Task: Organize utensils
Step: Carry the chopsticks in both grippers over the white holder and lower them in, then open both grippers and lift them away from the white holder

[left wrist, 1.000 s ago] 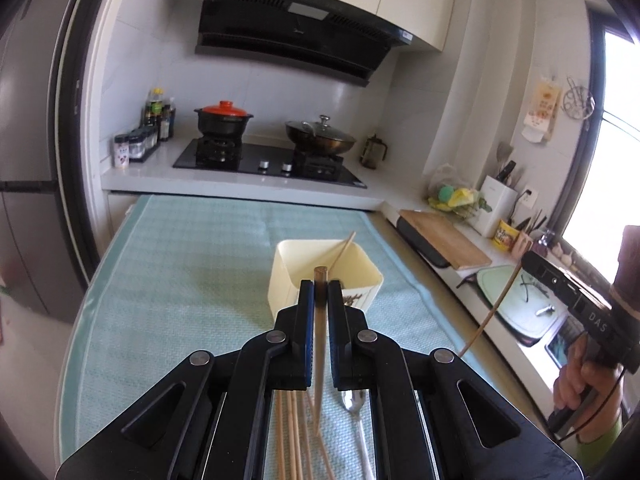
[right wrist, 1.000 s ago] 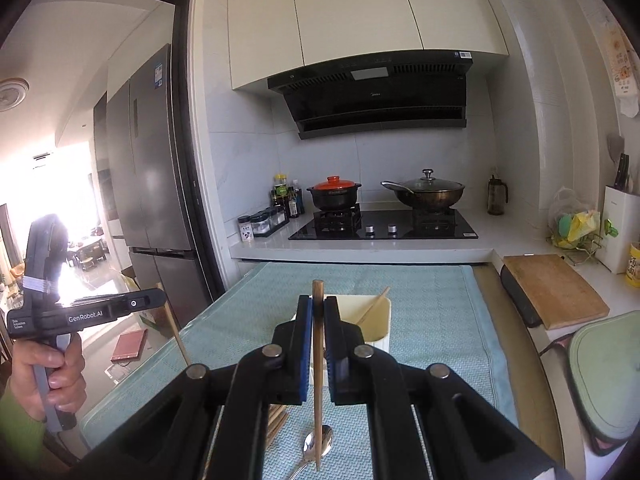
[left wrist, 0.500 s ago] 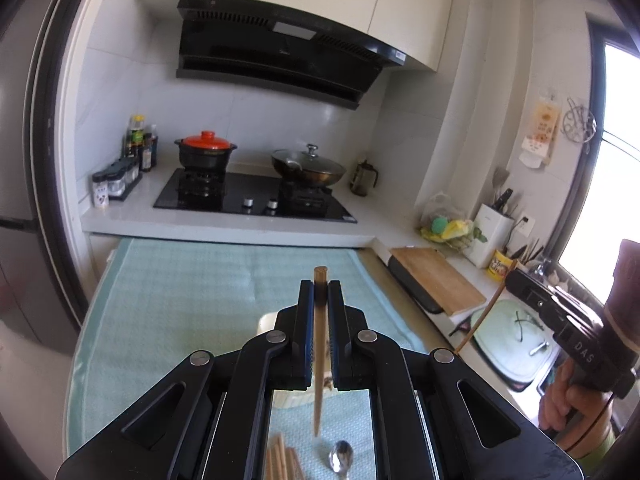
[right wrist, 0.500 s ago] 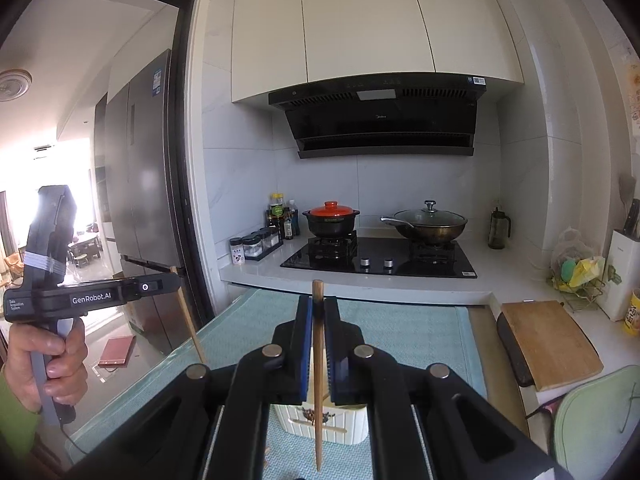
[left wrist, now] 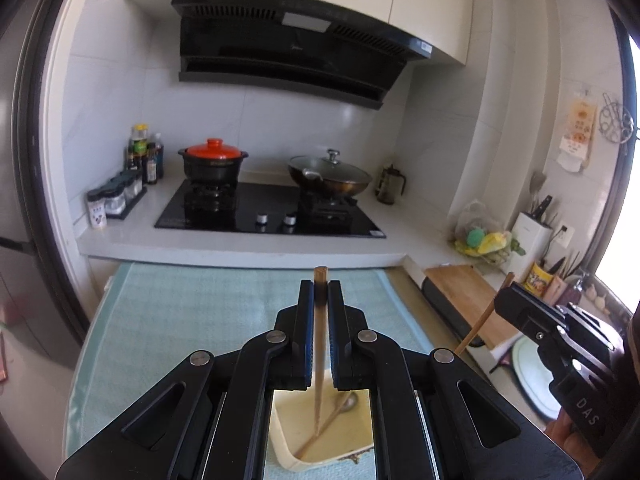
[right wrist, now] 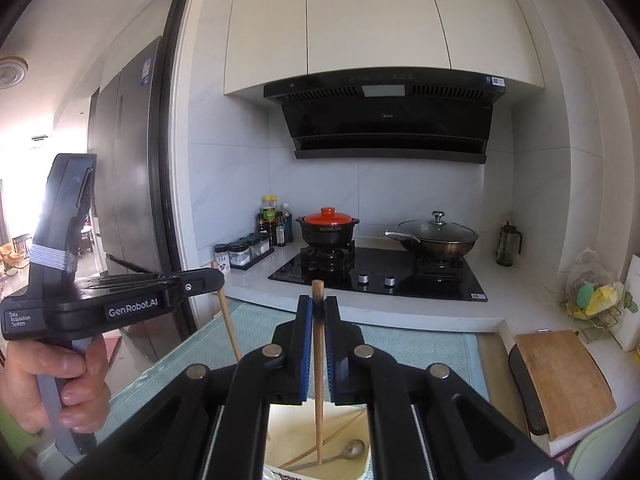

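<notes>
A cream bin (left wrist: pixel 320 446) sits on the green mat (left wrist: pixel 192 312), already holding a chopstick and a spoon (right wrist: pixel 352 449). Over it hang two more chopsticks — one (left wrist: pixel 319 360) pinched upright in the left gripper (left wrist: pixel 320 292), the other (right wrist: pixel 318 372) in the right gripper (right wrist: pixel 318 306), both tips down inside the bin's mouth.

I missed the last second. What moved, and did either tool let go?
Both tools carried their chopsticks forward until they hang over the cream container. Left tool stayed shut on its chopstick, right tool on its own. Nothing released.
</notes>
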Demonstrator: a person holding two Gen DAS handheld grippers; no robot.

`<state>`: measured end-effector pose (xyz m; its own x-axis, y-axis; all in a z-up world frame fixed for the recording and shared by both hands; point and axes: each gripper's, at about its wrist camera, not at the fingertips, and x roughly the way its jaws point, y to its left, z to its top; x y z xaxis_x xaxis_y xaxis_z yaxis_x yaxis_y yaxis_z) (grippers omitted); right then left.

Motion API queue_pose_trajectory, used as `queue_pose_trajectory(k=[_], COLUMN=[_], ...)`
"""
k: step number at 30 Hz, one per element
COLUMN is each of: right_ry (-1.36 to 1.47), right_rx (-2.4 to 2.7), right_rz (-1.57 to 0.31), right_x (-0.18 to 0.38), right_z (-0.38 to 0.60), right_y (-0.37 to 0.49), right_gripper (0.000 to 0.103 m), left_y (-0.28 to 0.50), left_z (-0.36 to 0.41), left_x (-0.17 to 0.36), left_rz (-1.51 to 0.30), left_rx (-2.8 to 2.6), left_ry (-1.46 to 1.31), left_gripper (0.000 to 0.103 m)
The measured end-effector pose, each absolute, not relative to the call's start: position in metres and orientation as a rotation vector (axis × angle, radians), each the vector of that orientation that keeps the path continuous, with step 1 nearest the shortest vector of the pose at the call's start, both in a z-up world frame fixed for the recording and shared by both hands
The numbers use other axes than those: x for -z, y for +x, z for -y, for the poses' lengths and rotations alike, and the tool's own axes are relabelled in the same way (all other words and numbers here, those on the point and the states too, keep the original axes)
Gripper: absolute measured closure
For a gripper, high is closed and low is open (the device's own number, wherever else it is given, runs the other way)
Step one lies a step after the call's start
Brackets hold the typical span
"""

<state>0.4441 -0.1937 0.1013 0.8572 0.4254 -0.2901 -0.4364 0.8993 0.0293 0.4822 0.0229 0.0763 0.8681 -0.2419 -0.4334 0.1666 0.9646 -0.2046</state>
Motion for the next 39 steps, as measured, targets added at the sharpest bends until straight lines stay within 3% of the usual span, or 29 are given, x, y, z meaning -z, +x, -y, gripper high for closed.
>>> queue_pose_trajectory(k=[11, 13, 14, 15, 17, 22, 24, 31, 39], right_ry=[-0.051, -0.047, -0.037, -0.021, 0.003, -0.051, -0.063, -0.130, -0.180], right_rx=[-0.472, -0.453, -0.447, -0.441, -0.426, -0.405, -0.409, -0.394, -0.355], right_rz=[-0.543, -0.586, -0.595, -0.589, -0.545, -0.502, -0.490, -0.469, -0.475], right_x=[-0.006, 0.004, 0.007, 0.007, 0.000, -0.023, -0.030, -0.038, -0.004], right_z=[0.169, 0.167, 0.168, 0.172, 0.179, 0.184, 0.187, 0.198, 0.211], right_y=[0.506, 0.516, 0.518, 0.516, 0.506, 0.473, 0.454, 0.381, 0.296], right_gripper=[0.096, 0.091, 0.077, 0.056, 0.040, 0.037, 0.028, 0.021, 0.017], left_y=[0.529, 0.528, 0.525, 0.520, 0.508, 0.462, 0.435, 0.352, 0.275], left_z=[-0.025, -0.028, -0.031, -0.034, -0.039, -0.050, -0.053, -0.049, -0.042], left_x=[0.008, 0.011, 0.010, 0.007, -0.001, -0.023, -0.030, -0.022, 0.034], left_rz=[-0.695, -0.709, -0.701, -0.684, -0.656, -0.589, -0.544, -0.508, -0.595], left_rx=[0.175, 0.173, 0.174, 0.171, 0.166, 0.162, 0.155, 0.134, 0.196], left_ry=[-0.168, -0.181, -0.190, -0.194, -0.182, -0.123, -0.091, 0.029, -0.025], left_gripper=[0.095, 0.071, 0.052, 0.040, 0.032, 0.013, 0.005, 0.004, 0.004])
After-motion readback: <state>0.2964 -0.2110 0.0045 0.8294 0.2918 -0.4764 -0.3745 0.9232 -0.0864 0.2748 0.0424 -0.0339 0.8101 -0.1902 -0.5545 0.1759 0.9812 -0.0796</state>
